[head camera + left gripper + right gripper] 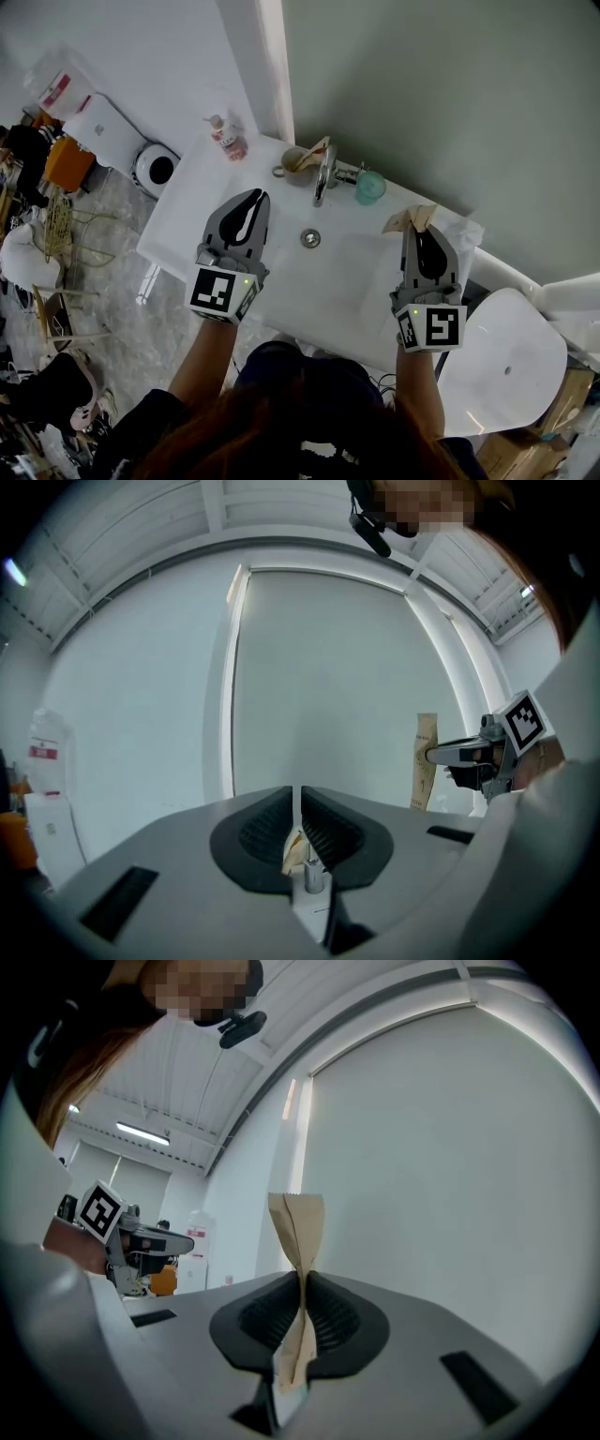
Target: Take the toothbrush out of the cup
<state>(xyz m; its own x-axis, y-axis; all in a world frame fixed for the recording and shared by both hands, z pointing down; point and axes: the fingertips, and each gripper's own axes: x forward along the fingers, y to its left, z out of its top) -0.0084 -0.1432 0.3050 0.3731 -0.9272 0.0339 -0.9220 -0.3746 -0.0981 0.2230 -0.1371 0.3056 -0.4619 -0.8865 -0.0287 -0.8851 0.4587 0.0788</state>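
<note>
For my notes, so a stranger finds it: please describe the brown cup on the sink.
Find the white sink against the wall, then its chrome faucet. The brown cup stands on the rim just left of it; unlike the teal cup on the right, it holds a tan stick.

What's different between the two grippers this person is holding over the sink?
The right gripper is shut on a twisted tan paper wrapper that sticks out past its tips; the left gripper is shut too, but seems to hold nothing. The left gripper points toward the tap and brown cup; the right gripper is over the sink's right end. Both are grey, carry a marker cube and point at the wall.
</note>
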